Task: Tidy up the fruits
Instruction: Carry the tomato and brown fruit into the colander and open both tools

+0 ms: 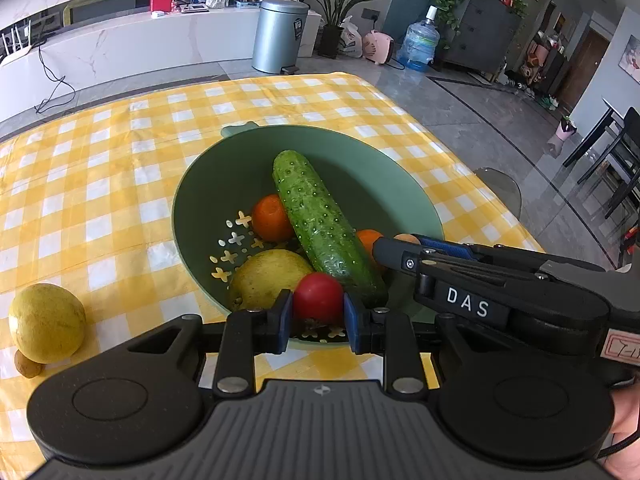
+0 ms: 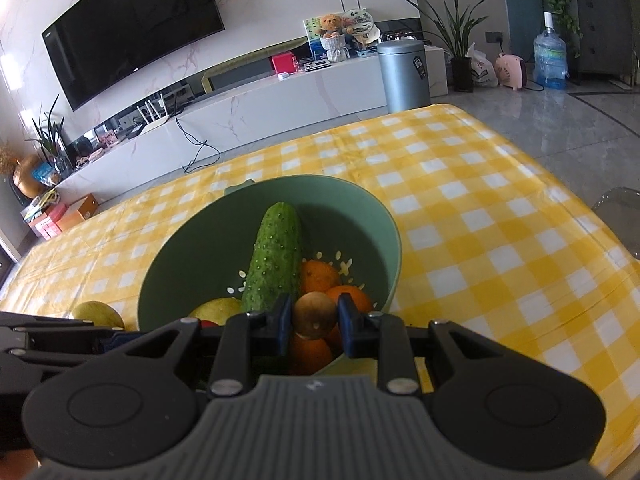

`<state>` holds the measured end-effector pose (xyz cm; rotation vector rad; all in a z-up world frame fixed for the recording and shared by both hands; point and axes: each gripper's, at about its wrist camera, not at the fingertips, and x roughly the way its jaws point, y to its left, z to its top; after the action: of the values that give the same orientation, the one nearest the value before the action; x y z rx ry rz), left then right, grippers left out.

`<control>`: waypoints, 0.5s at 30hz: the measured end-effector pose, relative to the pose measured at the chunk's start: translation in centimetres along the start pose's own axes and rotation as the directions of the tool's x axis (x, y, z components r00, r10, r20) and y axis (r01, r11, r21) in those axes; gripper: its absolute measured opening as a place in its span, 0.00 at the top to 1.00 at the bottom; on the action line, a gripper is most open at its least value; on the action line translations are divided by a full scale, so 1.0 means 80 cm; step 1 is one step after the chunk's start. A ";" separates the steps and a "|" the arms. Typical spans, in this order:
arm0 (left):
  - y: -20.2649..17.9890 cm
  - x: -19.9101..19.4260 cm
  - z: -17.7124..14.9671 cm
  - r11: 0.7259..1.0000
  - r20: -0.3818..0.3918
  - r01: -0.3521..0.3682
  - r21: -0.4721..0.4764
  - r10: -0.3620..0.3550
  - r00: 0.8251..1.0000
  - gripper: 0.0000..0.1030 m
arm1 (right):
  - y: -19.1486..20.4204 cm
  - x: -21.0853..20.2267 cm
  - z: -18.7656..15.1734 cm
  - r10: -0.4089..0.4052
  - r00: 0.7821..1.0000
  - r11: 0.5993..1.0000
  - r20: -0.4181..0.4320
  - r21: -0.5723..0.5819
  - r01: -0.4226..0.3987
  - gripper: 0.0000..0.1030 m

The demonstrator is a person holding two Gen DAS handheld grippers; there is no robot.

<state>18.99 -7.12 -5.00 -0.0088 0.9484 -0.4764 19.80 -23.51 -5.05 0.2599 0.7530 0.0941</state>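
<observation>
A yellow-and-white checked tablecloth [image 1: 120, 168] covers the table, and on it stands a green bowl [image 1: 224, 184] with cross-shaped holes in its floor. In the bowl a cucumber [image 1: 320, 220] lies slantwise across two oranges [image 1: 270, 218], with a yellow-green pear [image 1: 268, 276] near the front rim. The left gripper [image 1: 319, 312] holds a red tomato [image 1: 319, 296] between its narrow blue-padded fingers, over the near edge of the bowl. The right gripper [image 2: 314, 326] has its fingers closed narrowly on a brown mushroom [image 2: 315, 315], held above the oranges at the bowl's near right side; in the left view it reaches in from the right over the rim. On the cloth to the left of the bowl, well apart from it, sits a second pear [image 1: 46, 322] with a small brown thing [image 1: 27, 366] touching its underside. Beyond the table lies a grey tiled floor [image 1: 480, 112]. A long white marble-look cabinet [image 2: 280, 100] runs along the wall beneath a black television [image 2: 128, 28]; a teddy bear [image 2: 332, 24] and a red box [image 2: 283, 62] rest on it. A silver bin [image 2: 404, 74], a potted plant [image 2: 460, 40], a pink heater [image 2: 514, 68] and a blue water bottle [image 2: 551, 58] stand on the floor.
</observation>
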 end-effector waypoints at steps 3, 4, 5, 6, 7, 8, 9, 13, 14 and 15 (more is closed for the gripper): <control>0.000 0.000 0.000 1.000 0.002 0.003 -0.001 -0.003 1.000 0.71 | -0.001 0.000 0.000 0.002 1.000 1.000 0.000 0.001 -0.002 0.79; 0.001 0.000 0.000 1.000 0.002 0.003 -0.001 -0.003 1.000 0.71 | -0.001 0.000 0.000 0.002 1.000 1.000 0.000 0.001 -0.002 0.79; 0.000 0.000 0.000 1.000 0.002 0.002 -0.001 -0.002 1.000 0.71 | -0.001 0.000 0.000 0.003 1.000 1.000 0.000 0.002 -0.003 0.79; 0.000 0.000 0.000 1.000 0.003 0.002 -0.001 -0.002 1.000 0.71 | -0.001 0.000 0.001 0.002 1.000 1.000 0.000 0.002 -0.002 0.79; 0.000 -0.001 0.000 1.000 0.004 0.003 -0.002 -0.003 1.000 0.70 | -0.001 0.000 0.001 0.003 1.000 1.000 0.000 0.003 -0.003 0.79; 0.000 -0.001 0.000 1.000 0.005 0.003 -0.003 -0.003 1.000 0.69 | -0.001 0.000 0.000 0.003 1.000 1.000 0.000 0.004 -0.003 0.79; 0.000 -0.001 0.000 1.000 0.006 0.003 -0.006 -0.003 1.000 0.68 | -0.001 0.000 0.000 0.005 1.000 1.000 0.000 0.006 -0.005 0.79; 0.001 -0.002 0.001 1.000 0.011 0.003 -0.016 -0.003 1.000 0.64 | -0.002 -0.001 0.000 0.012 1.000 1.000 0.002 0.018 -0.012 0.78; 0.002 -0.003 0.001 1.000 0.013 0.001 -0.018 -0.001 1.000 0.62 | -0.003 -0.001 0.000 0.015 1.000 1.000 0.003 0.021 -0.015 0.78; 0.002 -0.003 0.001 1.000 0.016 -0.002 -0.020 0.003 1.000 0.60 | -0.004 -0.001 0.000 0.018 1.000 1.000 0.003 0.025 -0.018 0.77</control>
<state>19.00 -6.88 -4.78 -0.0298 0.9371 -0.4639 19.77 -23.84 -5.06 0.2903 0.7492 0.1011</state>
